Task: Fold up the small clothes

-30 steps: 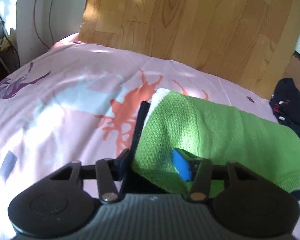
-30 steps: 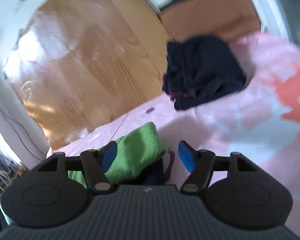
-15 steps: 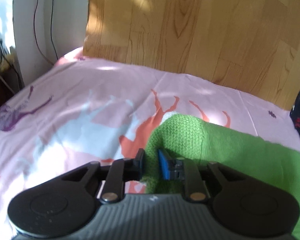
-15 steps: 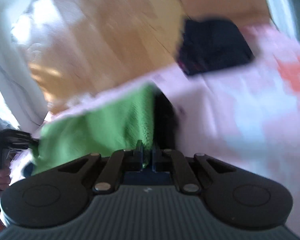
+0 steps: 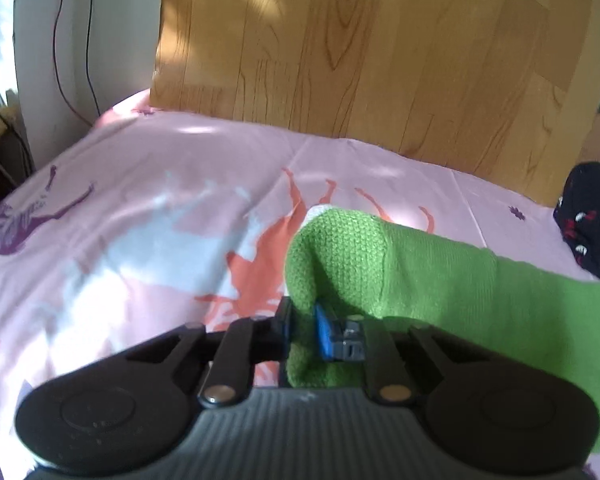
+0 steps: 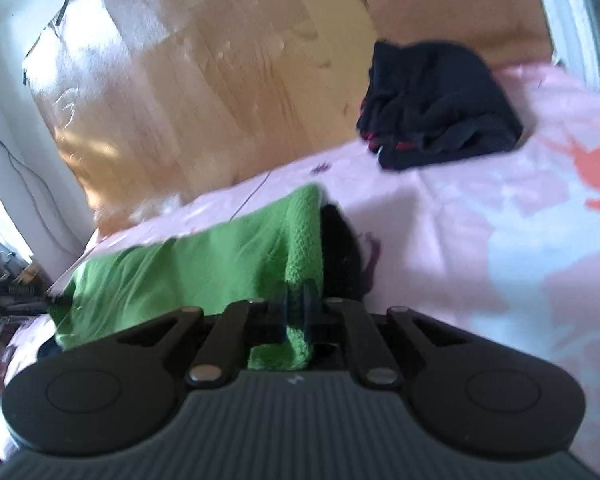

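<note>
The left hand-held gripper (image 5: 302, 330) sits low in the centre of the left wrist view, its jaws having just closed onto the knitted cuff end of a green garment (image 5: 420, 272). One black finger and one blue pad (image 5: 323, 332) pinch the thick ribbed edge between them. From there the garment stretches away to the right edge of the frame, lifted a little off the pink bed sheet (image 5: 140, 240), which carries pale blue, orange and purple animal prints. A bit of white cloth shows just behind the cuff.

In the right wrist view the right hand-held gripper (image 6: 296, 312) is in the lower centre, its jaws drawn close together on the other green edge (image 6: 300, 264), with a fold of the knit hanging down between the fingers. The garment (image 6: 188, 276) runs off to the left of that frame, held taut between the two grippers. A dark patch, cloth or shadow I cannot tell, lies just right of the gripped edge.

A dark navy piece of clothing (image 6: 440, 108) with red and white marks lies crumpled on the sheet in the upper right, well apart from the green one; it also shows at the right edge of the left wrist view (image 5: 592, 224). Beyond the bed is a wooden laminate floor (image 5: 380, 60), and cables (image 5: 60, 40) run down a white wall at the upper left.
</note>
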The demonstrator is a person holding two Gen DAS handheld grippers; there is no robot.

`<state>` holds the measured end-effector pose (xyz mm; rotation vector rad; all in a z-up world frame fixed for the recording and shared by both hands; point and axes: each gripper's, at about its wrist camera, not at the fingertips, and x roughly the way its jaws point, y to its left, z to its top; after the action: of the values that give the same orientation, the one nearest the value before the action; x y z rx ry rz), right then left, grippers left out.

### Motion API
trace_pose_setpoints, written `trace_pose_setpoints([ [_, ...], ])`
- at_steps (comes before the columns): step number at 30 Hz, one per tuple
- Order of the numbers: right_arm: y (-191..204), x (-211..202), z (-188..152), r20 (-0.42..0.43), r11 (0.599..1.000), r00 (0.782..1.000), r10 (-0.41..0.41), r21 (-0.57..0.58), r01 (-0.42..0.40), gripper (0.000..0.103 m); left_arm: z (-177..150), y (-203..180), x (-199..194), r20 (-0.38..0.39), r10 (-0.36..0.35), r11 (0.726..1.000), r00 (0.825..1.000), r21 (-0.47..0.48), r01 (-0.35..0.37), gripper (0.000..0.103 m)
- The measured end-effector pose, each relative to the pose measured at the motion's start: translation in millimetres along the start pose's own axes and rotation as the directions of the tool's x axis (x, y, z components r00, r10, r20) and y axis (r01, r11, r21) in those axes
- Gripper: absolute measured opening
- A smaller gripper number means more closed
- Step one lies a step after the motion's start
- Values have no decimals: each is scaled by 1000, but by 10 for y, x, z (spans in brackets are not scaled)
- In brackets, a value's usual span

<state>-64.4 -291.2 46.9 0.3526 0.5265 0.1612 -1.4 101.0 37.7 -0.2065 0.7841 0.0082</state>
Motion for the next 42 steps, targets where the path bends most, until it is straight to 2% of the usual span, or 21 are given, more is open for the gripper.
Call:
trace_pose_setpoints([
  [2, -135, -58, 92, 45, 998, 998, -48, 42, 46, 9, -23, -23, -80, -1, -40, 999, 999, 0, 40, 12],
  [4, -247, -39, 130, 23, 995, 998, -51, 91, 49, 9, -58, -35, -132, 0, -30, 1000, 1000, 10, 30, 15],
  [5, -222, -9, 125, 15, 996, 998, -65, 66, 64, 10, -81, -32, -137, -4, -19, 1000, 1000, 10, 19, 21],
  [6, -174, 7, 105, 16, 996, 996, -83, 26, 82, 10, -103, -13, -125, -20, -7, 1000, 1000, 5, 7, 44],
  [8, -114, 19, 82, 19, 995, 995, -96, -11, 96, 17, -135, 64, -144, -27, 4, 1000, 1000, -10, -5, 64],
  [9, -119, 16, 96, 25, 996, 996, -91, 1, 91, 18, -130, 107, -188, -12, 17, 1000, 1000, -16, -17, 65],
  [11, -148, -70, 139, 50, 997, 996, -70, 40, 68, 29, -60, 209, -291, 33, 50, 997, 998, -52, -49, 68],
  [14, -97, -159, 264, 107, 997, 992, -68, 45, 63, 30, 112, 287, -489, 134, 37, 993, 990, -113, -22, 74],
  [18, 265, -105, 357, 101, 999, 994, 41, -37, -37, 30, 240, -46, -498, 213, -15, 1000, 977, -5, 17, 87],
  [22, 757, 129, 301, 4, 973, 982, 187, -135, -184, 30, 198, -436, -281, 207, -62, 992, 976, 117, 38, 88],
  [25, 1045, 380, 242, -72, 945, 966, 247, -205, -256, 30, 156, -546, -60, 146, -94, 988, 985, 134, 74, 87],
  [26, 1101, 484, 237, -100, 942, 964, 244, -213, -261, 30, 141, -568, 49, 122, -91, 987, 988, 142, 73, 87],
  [28, 1150, 776, 210, -200, 952, 960, 198, -195, -237, 30, 81, -622, 304, 53, -29, 987, 998, 159, 20, 87],
  [29, 1107, 955, 174, -260, 961, 951, 166, -175, -216, 23, 50, -620, 413, 23, -1, 985, 1000, 171, -3, 91],
  [30, 1026, 1023, 147, -238, 962, 953, 185, -156, -226, 19, -3, -614, 507, 29, 16, 981, 999, 191, -21, 103],
  [31, 966, 1065, 161, -231, 964, 955, 188, -143, -224, 12, -52, -614, 546, 65, 28, 977, 998, 211, -41, 103],
  [34, 794, 1068, 272, -264, 974, 940, 215, -8, -225, 10, -31, -570, 529, 47, 18, 979, 999, 200, -27, 103],
  [36, 705, 888, 319, -238, 974, 945, 226, 45, -221, 19, -34, -550, 527, 49, 7, 981, 999, 195, -16, 103],
  [38, 503, 597, 372, -150, 969, 960, 236, 110, -221, 47, -52, -531, 497, 62, -1, 980, 998, 197, -11, 103],
  [40, 180, 270, 411, -53, 965, 981, 188, 194, -175, 52, -47, -531, 432, 62, -7, 981, 998, 193, -5, 103],
  [42, -110, 45, 421, -28, 958, 993, 112, 267, -101, 52, -20, -503, 340, 62, -45, 988, 997, 151, 35, 102],
])
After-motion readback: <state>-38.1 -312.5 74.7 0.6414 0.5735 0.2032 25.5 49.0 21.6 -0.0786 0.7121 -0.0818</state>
